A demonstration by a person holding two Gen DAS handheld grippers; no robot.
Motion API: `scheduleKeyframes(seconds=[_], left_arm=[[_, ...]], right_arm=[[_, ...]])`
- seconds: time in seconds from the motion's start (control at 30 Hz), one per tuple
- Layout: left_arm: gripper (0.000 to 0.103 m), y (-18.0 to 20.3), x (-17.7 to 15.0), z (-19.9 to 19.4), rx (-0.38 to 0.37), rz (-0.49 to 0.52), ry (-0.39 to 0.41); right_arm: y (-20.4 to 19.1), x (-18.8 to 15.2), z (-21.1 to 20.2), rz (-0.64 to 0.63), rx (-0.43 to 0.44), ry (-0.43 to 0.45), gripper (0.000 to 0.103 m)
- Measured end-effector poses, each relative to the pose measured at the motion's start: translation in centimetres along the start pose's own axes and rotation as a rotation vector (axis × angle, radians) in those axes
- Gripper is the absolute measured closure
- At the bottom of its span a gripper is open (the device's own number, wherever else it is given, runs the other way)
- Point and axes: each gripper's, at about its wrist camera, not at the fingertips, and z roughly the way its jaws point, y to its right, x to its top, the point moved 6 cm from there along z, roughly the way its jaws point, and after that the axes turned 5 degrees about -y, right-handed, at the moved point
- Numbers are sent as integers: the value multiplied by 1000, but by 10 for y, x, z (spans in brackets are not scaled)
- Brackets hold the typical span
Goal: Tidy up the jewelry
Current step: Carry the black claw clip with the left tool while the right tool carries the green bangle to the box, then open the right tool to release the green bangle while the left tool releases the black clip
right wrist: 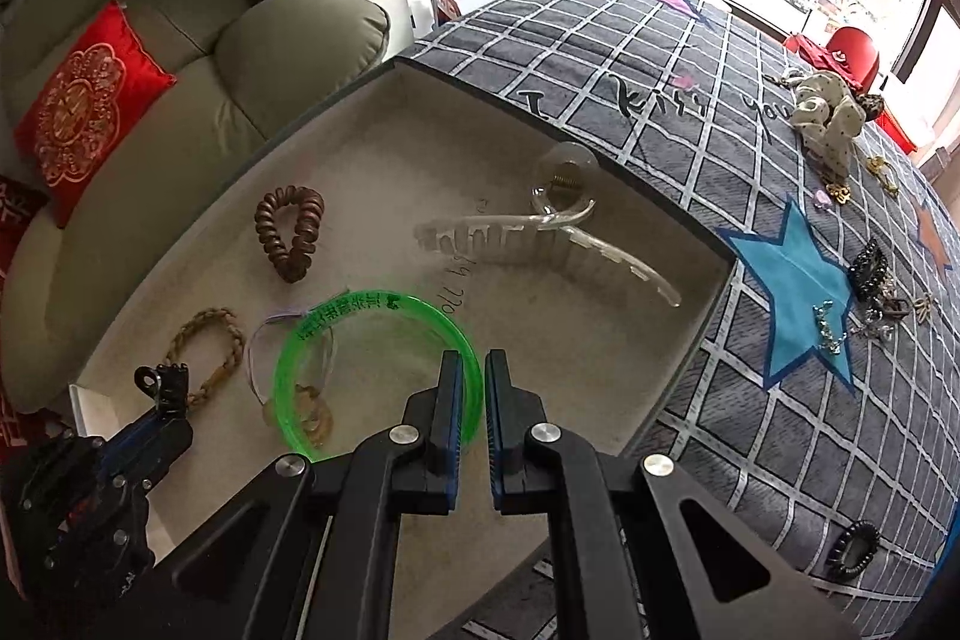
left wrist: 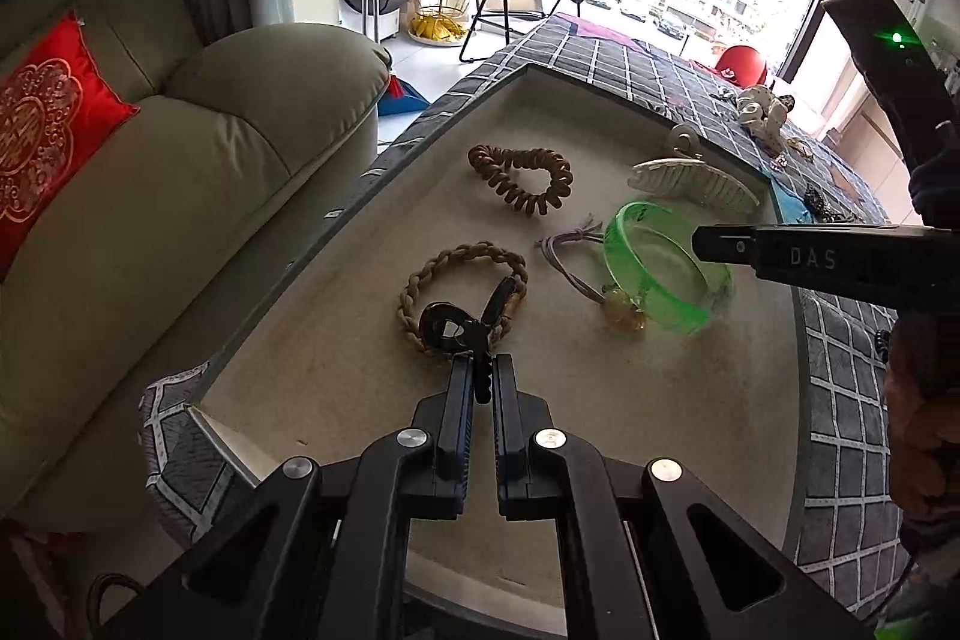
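Right now the left gripper (left wrist: 483, 361) is pinching a black hair clip (left wrist: 459, 325), glossy, with looped handles, held just above a braided tan hair tie (left wrist: 420, 280) near the tray's close corner. Right gripper (right wrist: 473, 370) pinches the rim of a translucent green bangle (right wrist: 336, 328), bright neon plastic with dark printed characters along its outer wall; the bangle is tilted, one edge lifted off the tray (right wrist: 600, 370) floor. Tray is shallow, beige felt-lined, grey rim, sitting on a grey grid-pattern cloth (right wrist: 600, 58) with blue stars over the worktop. Inside the tray: brown spiral hair tie (right wrist: 290, 232) toward the far left, clear large claw clip (right wrist: 540, 238) near the far wall, thin lilac elastic with an amber charm (left wrist: 624, 313) partly under the bangle. Outside the tray on the cloth: white dotted scrunchie (right wrist: 831, 118) at the far side, small gold pieces (right wrist: 879, 169) beside it, black beaded item (right wrist: 870, 268) and a silver chain (right wrist: 828, 325) by the blue star, black spiral tie (right wrist: 855, 550) at the near right edge. Beige sofa (left wrist: 210, 172) with a red cushion (left wrist: 42, 160) to the left.
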Motion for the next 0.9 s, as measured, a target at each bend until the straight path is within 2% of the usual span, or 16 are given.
scheduleKeyframes(seconds=[0.63, 0.73, 0.8, 0.9], left_arm=[[95, 0, 7, -6, 63, -4, 18], [95, 0, 8, -7, 66, -4, 19], [95, 0, 9, -7, 69, 0, 21], [94, 3, 9, -9, 67, 17, 26]], right_arm=[[1, 2, 10, 10, 7, -30, 94], [-2, 3, 10, 5, 27, -33, 84], [-2, 3, 9, 6, 25, -30, 68], [-2, 4, 2, 14, 36, -7, 67]])
